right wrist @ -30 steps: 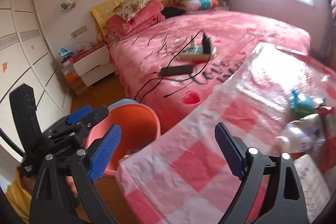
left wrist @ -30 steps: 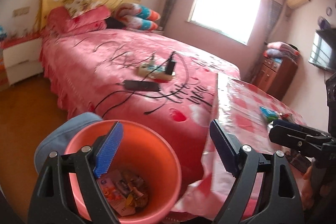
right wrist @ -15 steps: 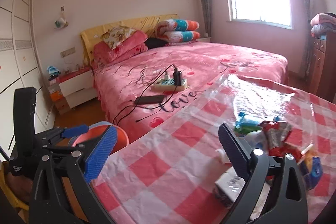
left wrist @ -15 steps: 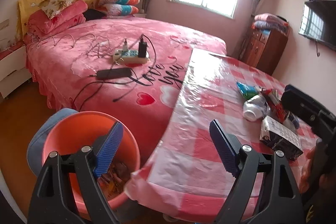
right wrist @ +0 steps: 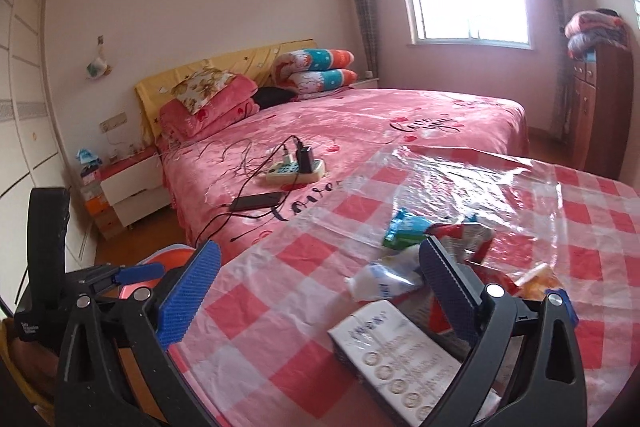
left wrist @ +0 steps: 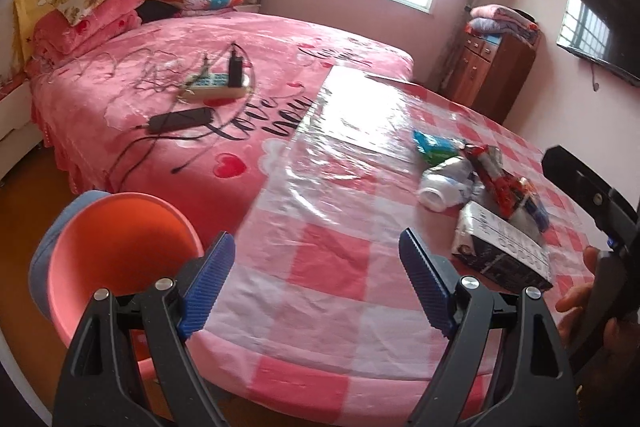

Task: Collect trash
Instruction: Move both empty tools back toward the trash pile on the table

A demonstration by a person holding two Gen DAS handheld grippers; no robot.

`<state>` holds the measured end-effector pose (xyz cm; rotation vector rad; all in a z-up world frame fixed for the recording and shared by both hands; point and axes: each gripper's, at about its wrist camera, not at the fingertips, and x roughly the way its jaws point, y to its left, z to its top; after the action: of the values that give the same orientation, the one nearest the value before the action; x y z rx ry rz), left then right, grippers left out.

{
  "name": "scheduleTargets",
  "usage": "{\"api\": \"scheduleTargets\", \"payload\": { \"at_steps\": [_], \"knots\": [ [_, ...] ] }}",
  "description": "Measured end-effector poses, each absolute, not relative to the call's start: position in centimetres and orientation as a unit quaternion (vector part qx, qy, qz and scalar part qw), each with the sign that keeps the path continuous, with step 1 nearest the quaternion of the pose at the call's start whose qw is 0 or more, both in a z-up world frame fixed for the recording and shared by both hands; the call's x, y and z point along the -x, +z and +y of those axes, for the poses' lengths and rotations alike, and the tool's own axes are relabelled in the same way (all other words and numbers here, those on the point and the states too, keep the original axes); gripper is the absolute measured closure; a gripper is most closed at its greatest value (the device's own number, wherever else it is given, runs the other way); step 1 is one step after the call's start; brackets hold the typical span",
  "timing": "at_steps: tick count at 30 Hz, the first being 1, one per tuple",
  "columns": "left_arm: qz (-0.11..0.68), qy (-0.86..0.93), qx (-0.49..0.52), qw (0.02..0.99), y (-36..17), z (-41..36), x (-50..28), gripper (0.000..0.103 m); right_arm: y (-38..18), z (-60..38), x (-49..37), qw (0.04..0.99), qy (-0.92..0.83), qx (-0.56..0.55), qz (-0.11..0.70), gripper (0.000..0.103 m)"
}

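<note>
Right fingers (right wrist: 448, 279) apart, half-hiding blurred wrapper pile (right wrist: 460, 239).

A power strip (left wrist: 218, 85) with a black charger (left wrist: 236, 69) plugged in lies on the pink bed (left wrist: 168, 115); folded blankets (left wrist: 502, 21) top the wooden cabinet (left wrist: 494, 75).

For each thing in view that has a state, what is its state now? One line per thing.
left gripper: open, nothing between its fingers.
right gripper: open, holding nothing.
orange bin: upright beside the table, uncovered.
white bottle: lying on its side.
dark box: lying flat, closed.
power strip: on the bed, charger plugged in.
</note>
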<state>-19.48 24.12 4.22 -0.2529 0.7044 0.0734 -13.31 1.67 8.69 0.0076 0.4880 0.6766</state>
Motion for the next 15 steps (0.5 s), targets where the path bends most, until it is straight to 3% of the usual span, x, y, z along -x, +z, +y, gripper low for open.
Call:
{"api": "scheduleTargets", "payload": {
  "at_steps": [15],
  "knots": [
    [0.380,-0.021,0.092,0.920,4.1,17.5,17.9,0.018,9.0,-5.7,10.7,0.931,0.278,-0.051,0.229,0.005]
  ]
}}
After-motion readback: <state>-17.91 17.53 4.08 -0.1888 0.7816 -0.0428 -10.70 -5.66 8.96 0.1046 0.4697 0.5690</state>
